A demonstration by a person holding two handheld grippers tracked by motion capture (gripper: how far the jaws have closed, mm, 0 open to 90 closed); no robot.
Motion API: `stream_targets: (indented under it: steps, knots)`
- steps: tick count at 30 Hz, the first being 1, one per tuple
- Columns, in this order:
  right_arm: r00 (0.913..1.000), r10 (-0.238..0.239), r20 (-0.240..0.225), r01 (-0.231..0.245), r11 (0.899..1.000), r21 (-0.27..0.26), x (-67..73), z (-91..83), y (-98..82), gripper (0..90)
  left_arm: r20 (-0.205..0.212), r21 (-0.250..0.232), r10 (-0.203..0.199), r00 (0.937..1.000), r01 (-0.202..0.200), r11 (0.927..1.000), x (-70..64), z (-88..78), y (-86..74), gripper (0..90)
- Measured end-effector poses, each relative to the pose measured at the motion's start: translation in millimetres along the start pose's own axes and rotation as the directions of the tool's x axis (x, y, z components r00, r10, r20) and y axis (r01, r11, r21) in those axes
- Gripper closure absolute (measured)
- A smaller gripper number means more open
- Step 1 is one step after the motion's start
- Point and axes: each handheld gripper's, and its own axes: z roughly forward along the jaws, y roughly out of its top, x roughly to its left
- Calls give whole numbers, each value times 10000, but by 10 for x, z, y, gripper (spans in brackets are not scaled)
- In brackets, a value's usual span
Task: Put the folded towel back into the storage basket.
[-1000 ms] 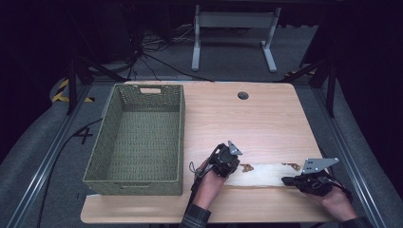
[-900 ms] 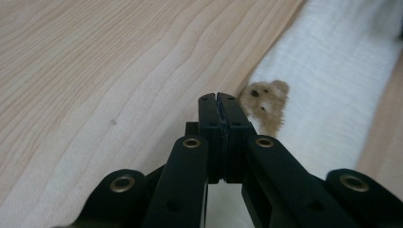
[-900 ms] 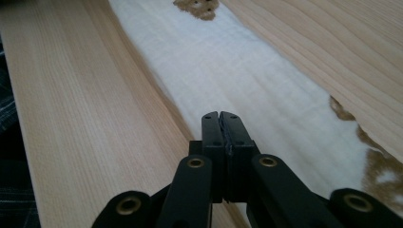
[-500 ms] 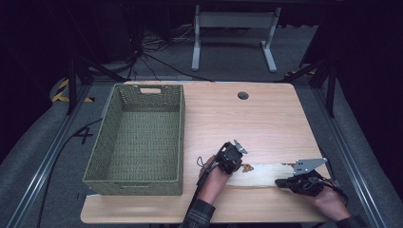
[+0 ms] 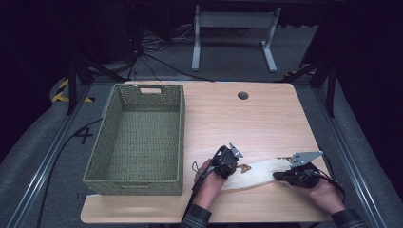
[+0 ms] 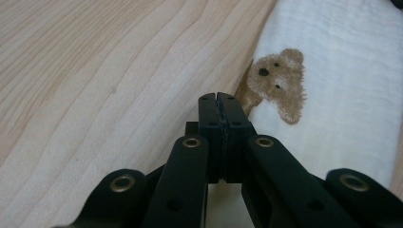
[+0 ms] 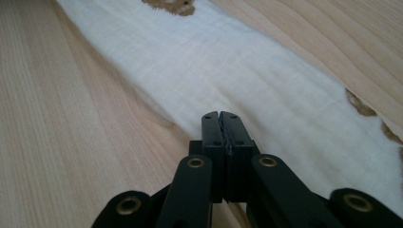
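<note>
A long folded white cloth (image 5: 259, 171) printed with brown bears lies on the wooden table (image 5: 247, 123) near its front edge. My left gripper (image 5: 236, 169) rests at the cloth's left end, jaws pressed together. In the left gripper view its tips (image 6: 218, 98) sit at the cloth's edge, just short of a bear print (image 6: 278, 83). My right gripper (image 5: 277, 175) points left at the cloth's right end. Its shut jaws (image 7: 221, 115) lie low over the near edge of the cloth (image 7: 247, 71). No cloth is visibly pinched in either gripper.
A large green woven basket (image 5: 134, 186) stands empty on the left half of the table. A round cable hole (image 5: 243, 95) sits near the far edge. Bare wood lies between the basket and the cloth and across the table's far right.
My right gripper has slid a little to the left along the cloth. The left gripper and the cloth have stayed put.
</note>
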Motion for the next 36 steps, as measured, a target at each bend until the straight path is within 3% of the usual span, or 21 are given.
stream_targets:
  steps: [7, 11, 17, 25, 36]
  knots:
    - [9999, 95, 35, -95, 9999, -78, -93, 66, 79, 897, 209, -98, -157, 9997, 159, 9998, -45, -69, -107, 895]
    - [9999, 119, 6, -118, 9999, -118, -138, 108, 128, 897, 381, -281, -464, 9982, 475, 9985, -63, -99, -177, 895]
    - [9999, 125, -69, -126, 9996, -250, -200, 190, 213, 896, 439, -333, -437, 9981, 452, 9984, -156, -139, -243, 895]
    - [9992, 287, -286, -299, 9986, -433, -290, 269, 288, 896, 851, -316, -278, 9960, 306, 9990, -315, -177, -308, 895]
    - [9986, -79, -519, 50, 9985, -552, -300, 433, 459, 897, 1322, -460, -275, 9908, 339, 9984, -431, -209, -393, 895]
